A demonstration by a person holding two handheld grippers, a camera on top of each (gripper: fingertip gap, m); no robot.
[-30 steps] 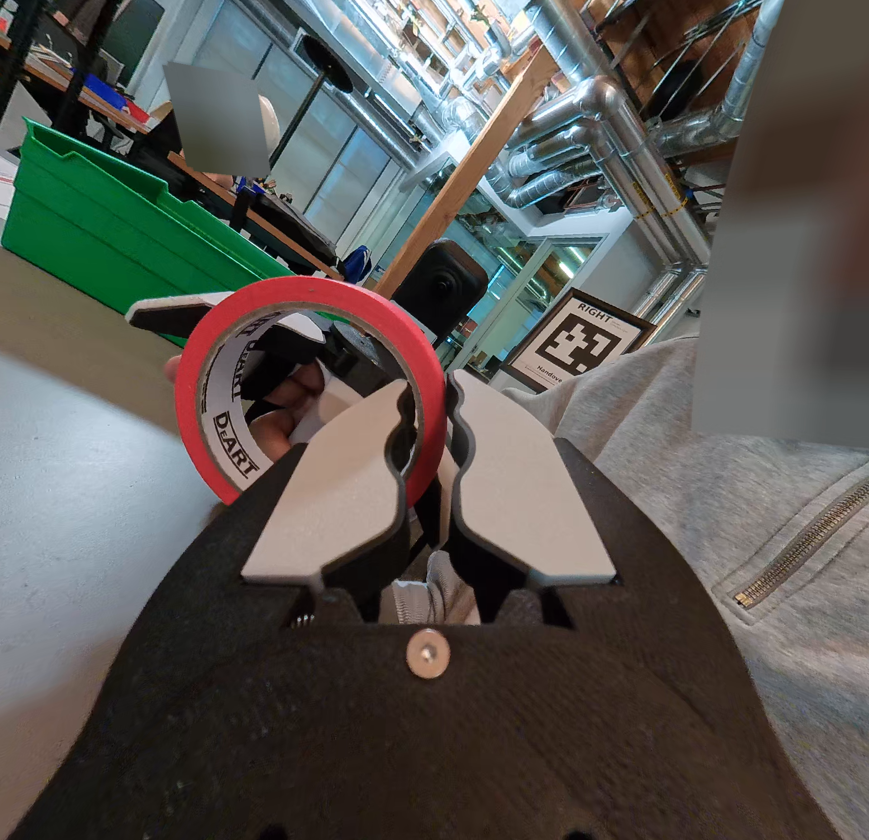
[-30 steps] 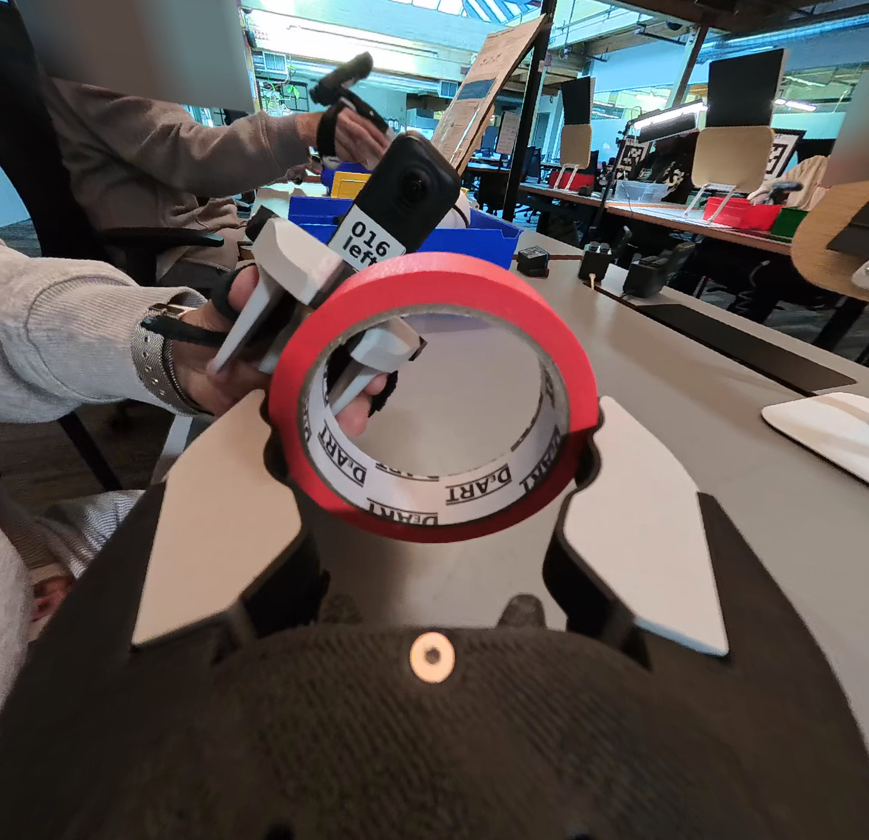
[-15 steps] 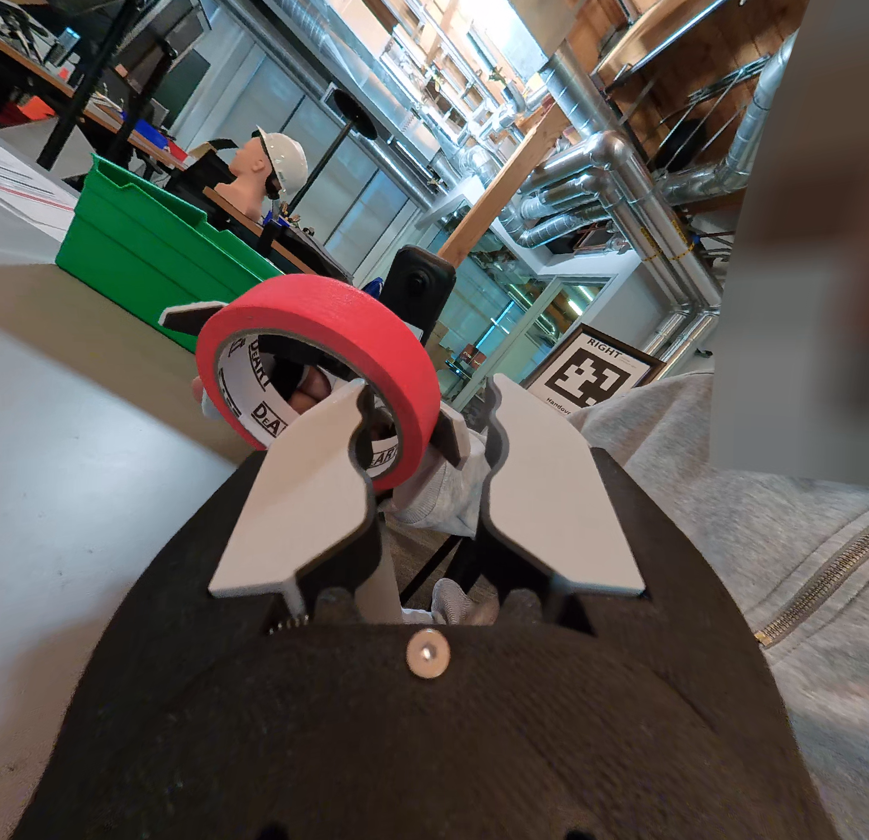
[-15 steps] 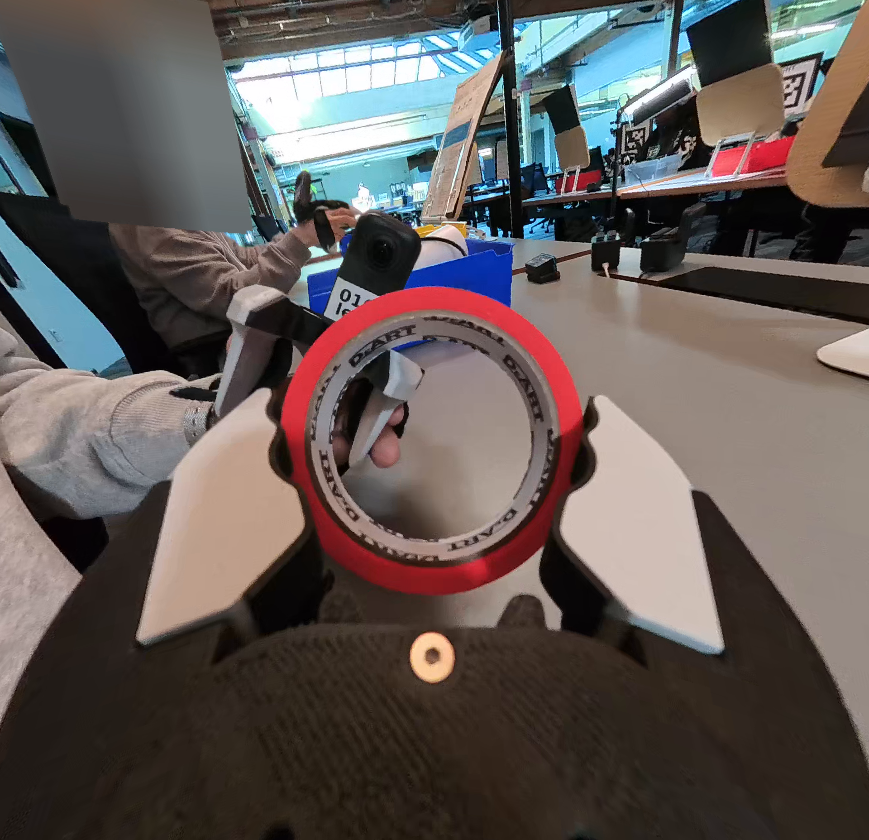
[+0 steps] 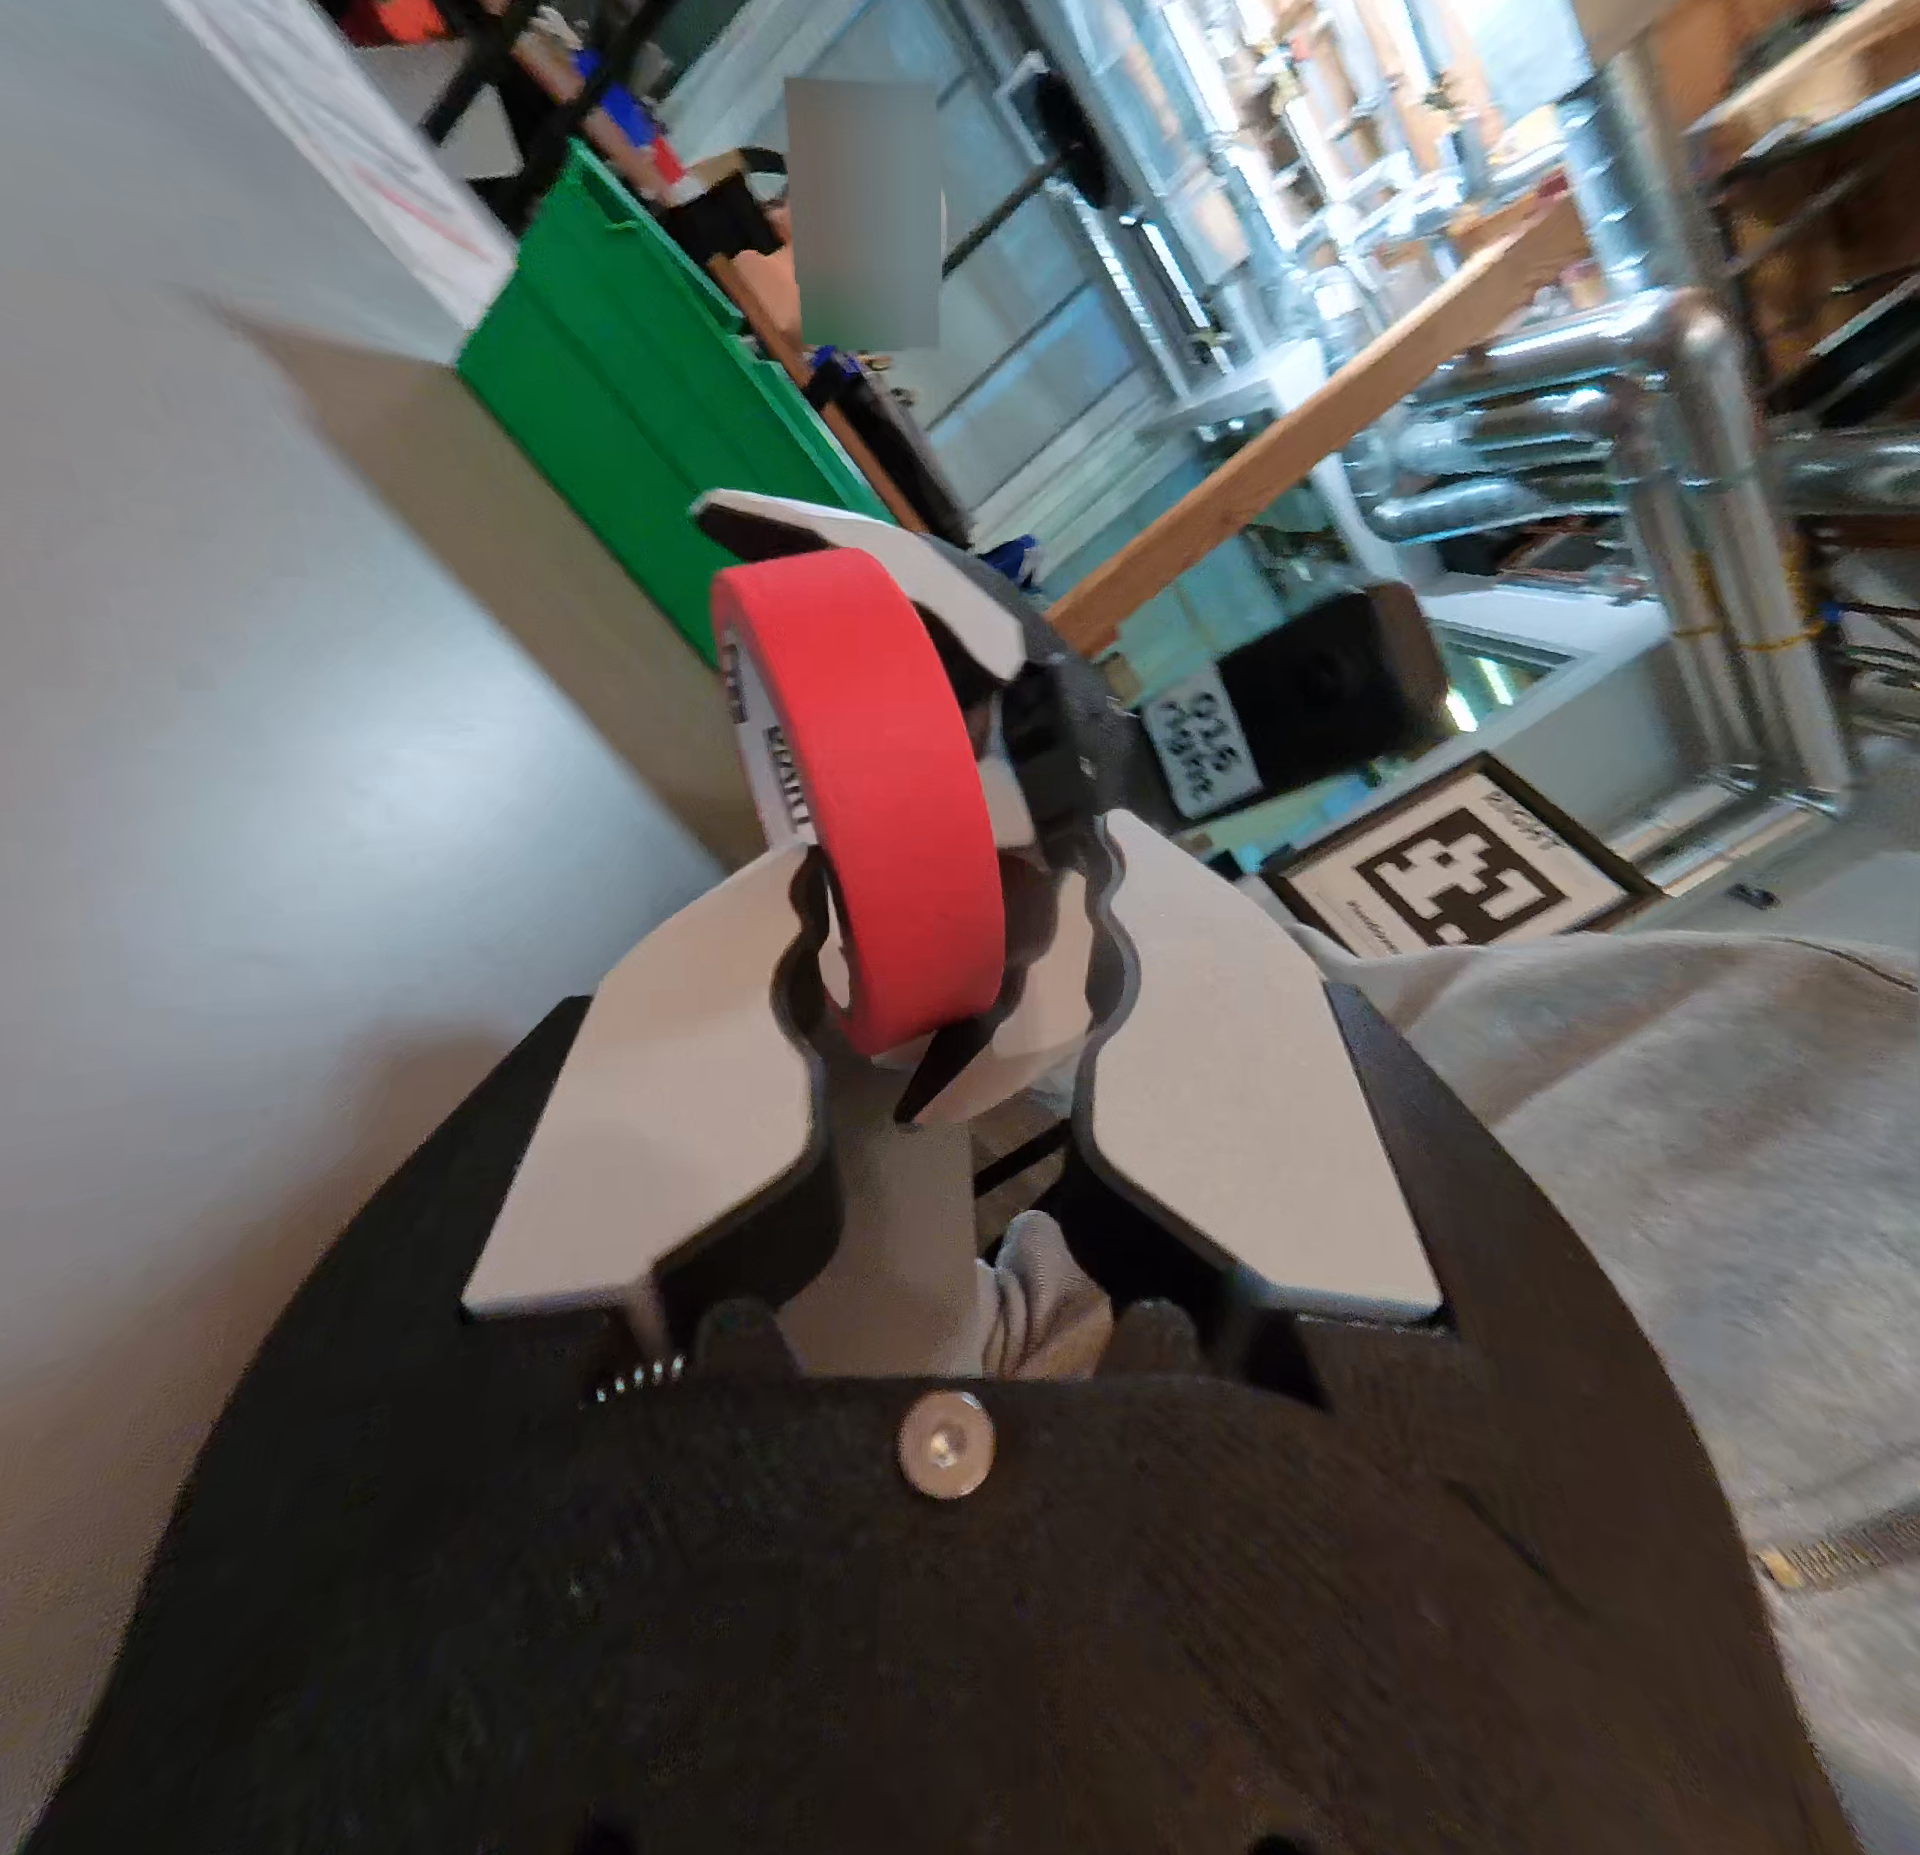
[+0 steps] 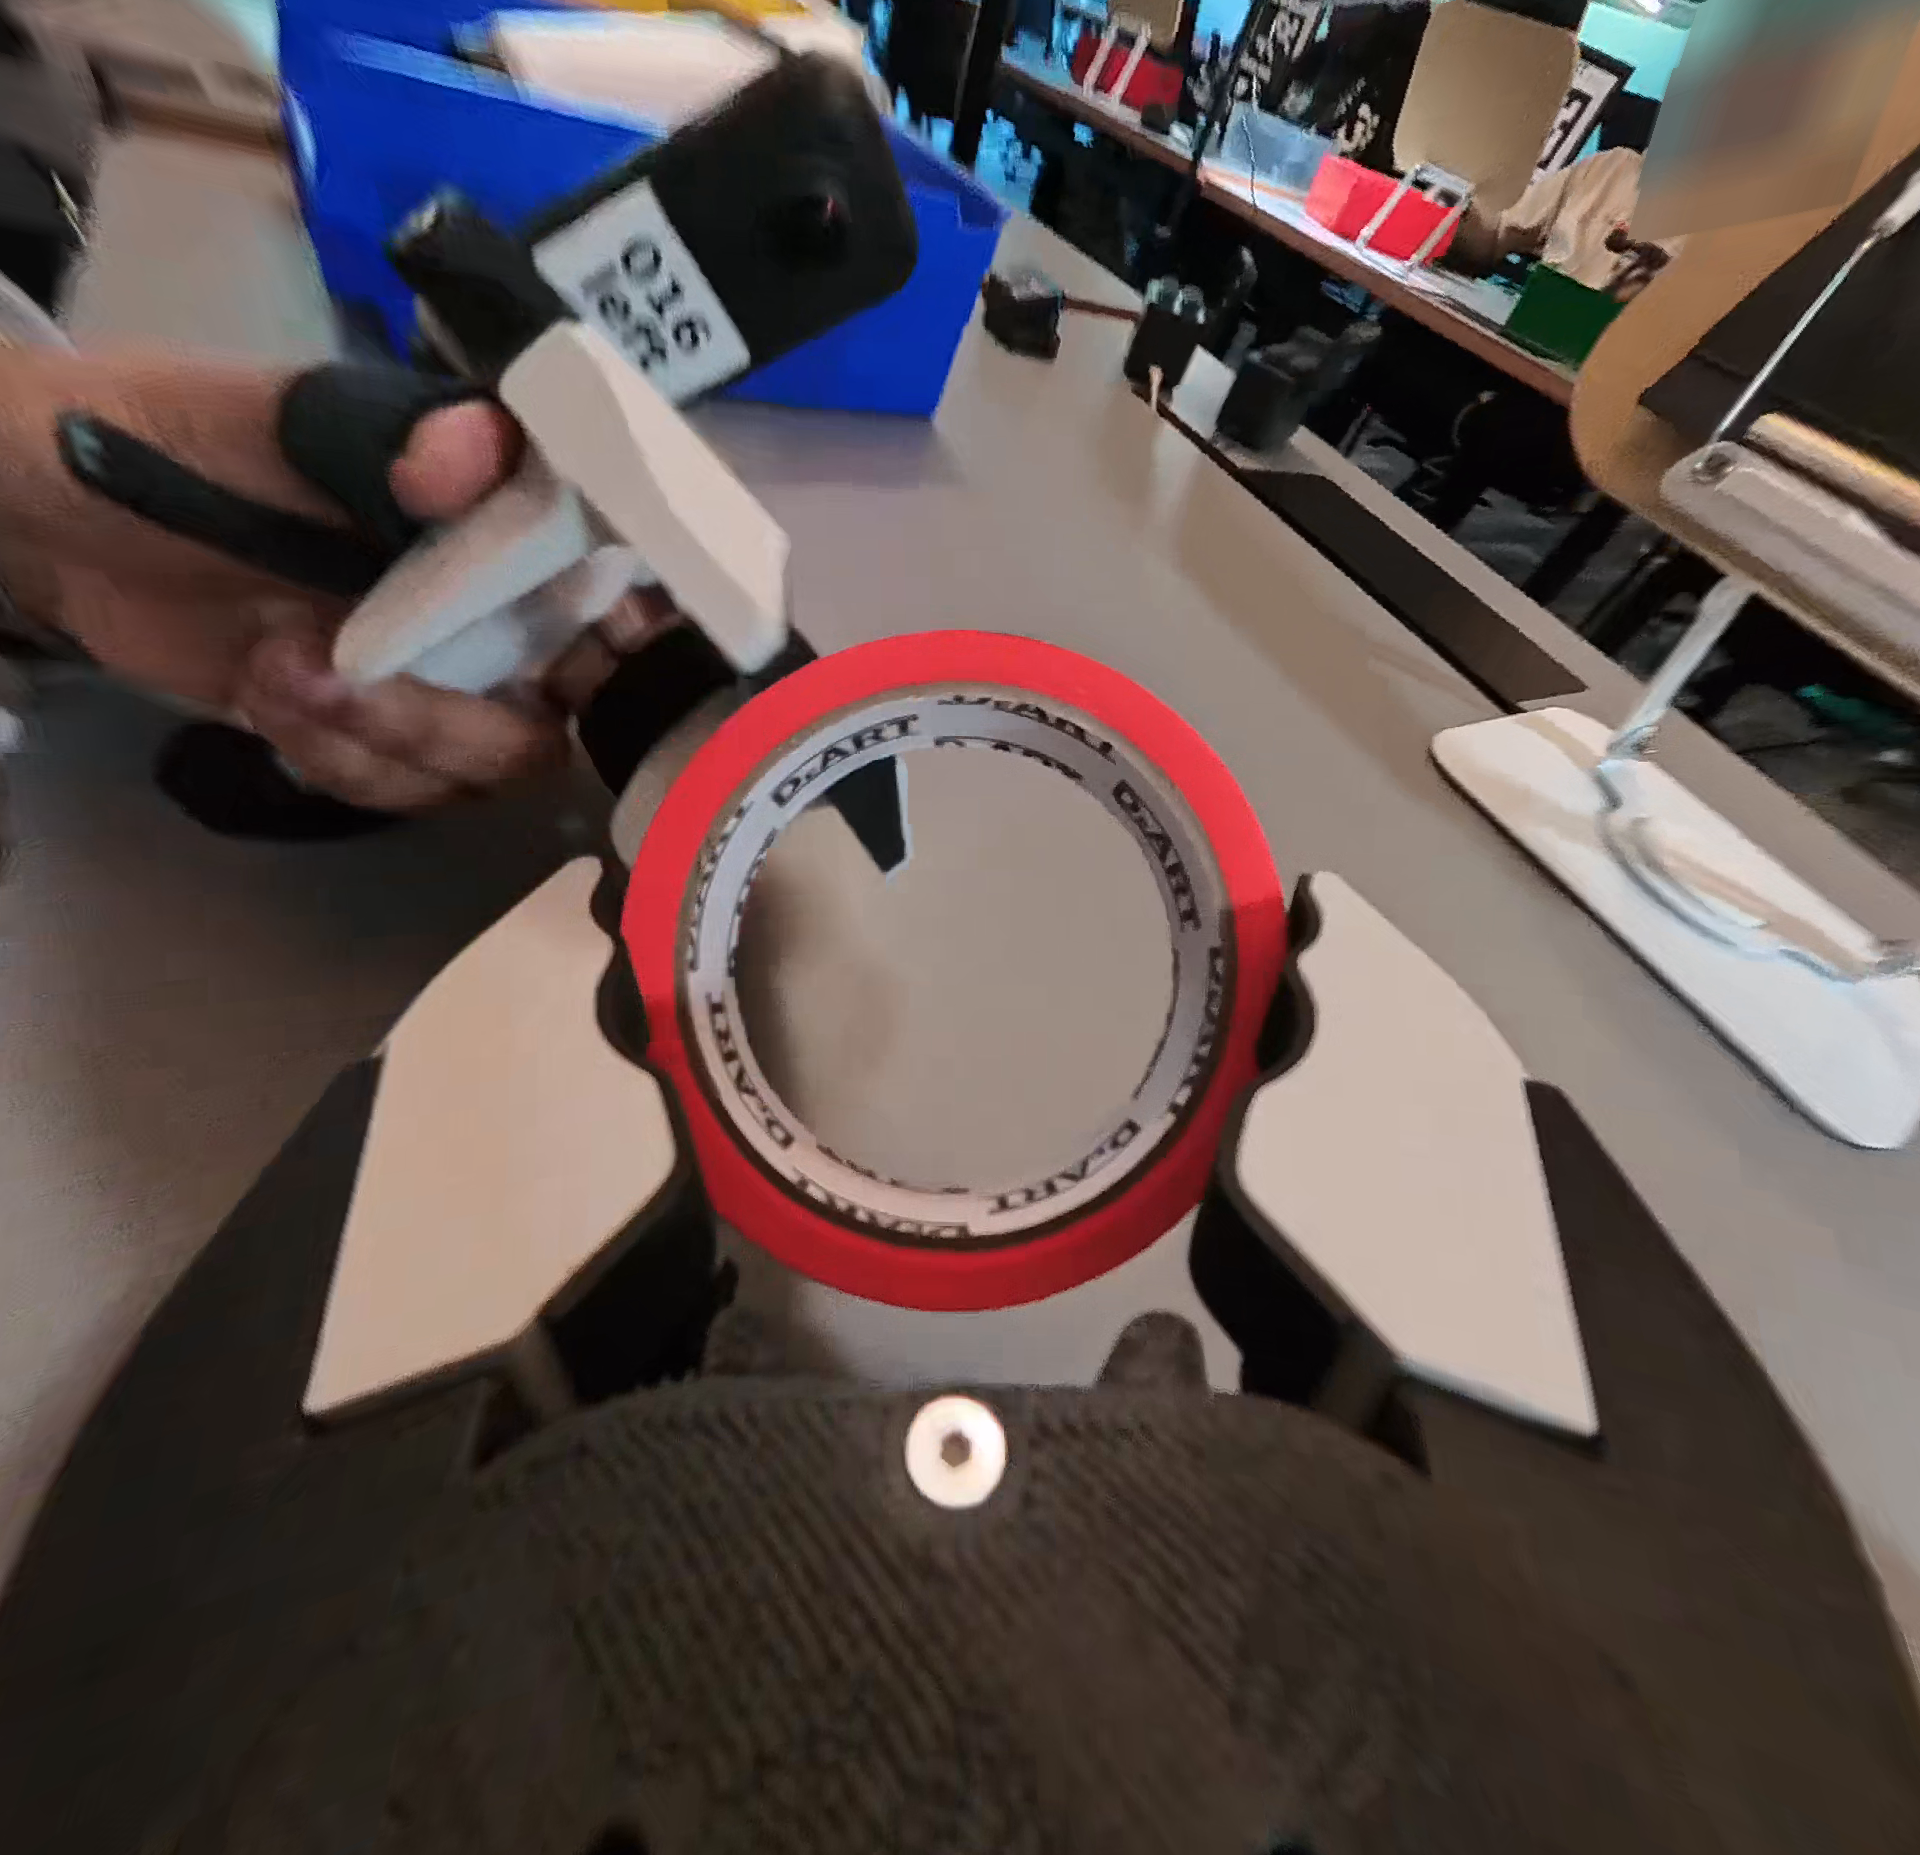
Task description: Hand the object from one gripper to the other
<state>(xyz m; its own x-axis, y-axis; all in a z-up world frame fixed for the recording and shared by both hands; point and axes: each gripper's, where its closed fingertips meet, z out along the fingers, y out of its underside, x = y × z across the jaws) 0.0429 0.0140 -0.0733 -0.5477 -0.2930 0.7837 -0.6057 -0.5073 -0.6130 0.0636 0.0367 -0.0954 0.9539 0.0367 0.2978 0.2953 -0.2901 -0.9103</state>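
Gripping the red roll of tape (image 6: 956,1255) across its rim, the right hand-held gripper (image 6: 951,984) keeps hold. The left hand-held gripper (image 5: 951,932) has let go since a second ago; its fingers (image 5: 675,1057) now stand wide either side, one tip at the roll's 11 o'clock above the grey bench (image 6: 1039,558).

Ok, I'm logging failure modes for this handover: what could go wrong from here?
1. The left gripper is open but straddles the tape's rim, with one finger poking through the hole. Pulling away askew could snag the tape and drag it out.
2. The right gripper pinches only the tape's curved outer edge, near its fingertips, so the tape might slip or pivot and drop to the table.
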